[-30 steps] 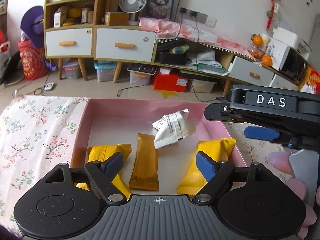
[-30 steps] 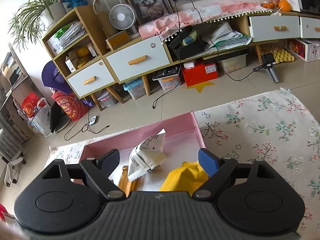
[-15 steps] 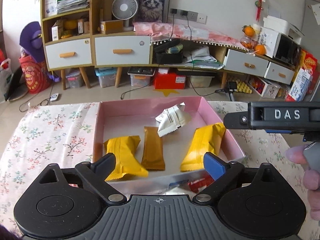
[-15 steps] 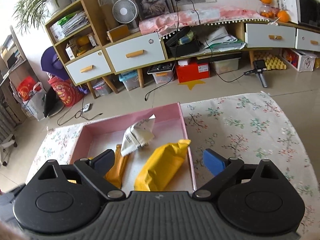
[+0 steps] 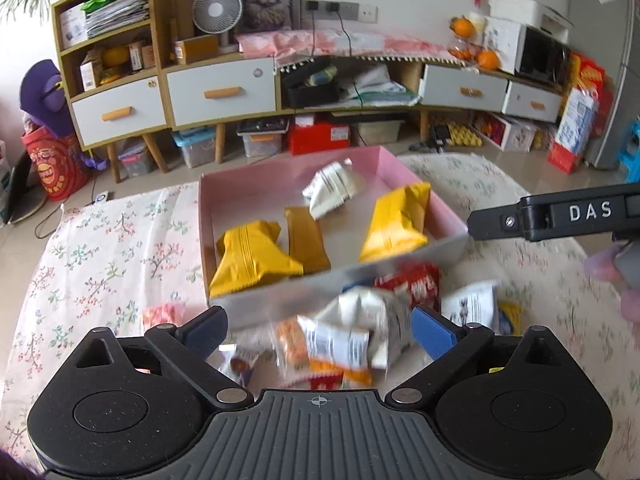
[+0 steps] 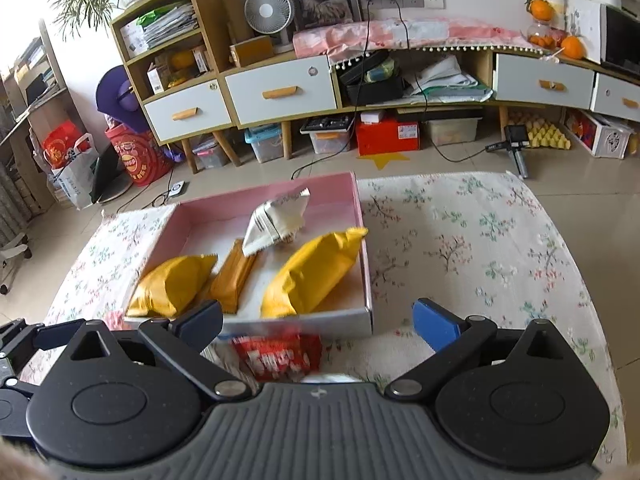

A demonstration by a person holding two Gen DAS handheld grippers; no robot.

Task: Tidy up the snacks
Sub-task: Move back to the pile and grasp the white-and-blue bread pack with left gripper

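A pink box (image 5: 256, 190) (image 6: 362, 216) on the floral cloth holds two yellow packets (image 5: 250, 256) (image 6: 316, 270), a brown bar (image 5: 306, 240) (image 6: 234, 278) and a white wrapper (image 5: 332, 190) (image 6: 276, 222). Loose snacks lie in front of the box: a white and orange packet (image 5: 344, 340), a red packet (image 5: 412, 284) (image 6: 280, 356) and a white packet (image 5: 472, 308). My left gripper (image 5: 320, 330) is open and empty above the loose pile. My right gripper (image 6: 318, 320) is open and empty, over the box's near wall and the red packet. Its body (image 5: 560, 216) shows at the right of the left wrist view.
A floral cloth (image 6: 480, 248) covers the table. Beyond the table edge are a tiled floor, a low cabinet with white drawers (image 6: 280, 94), a shelf unit with a fan (image 6: 268, 12) and storage bins under it.
Both grippers have pulled back and up from inside the box. The loose snacks in front of the box have come into view. Both stay open.
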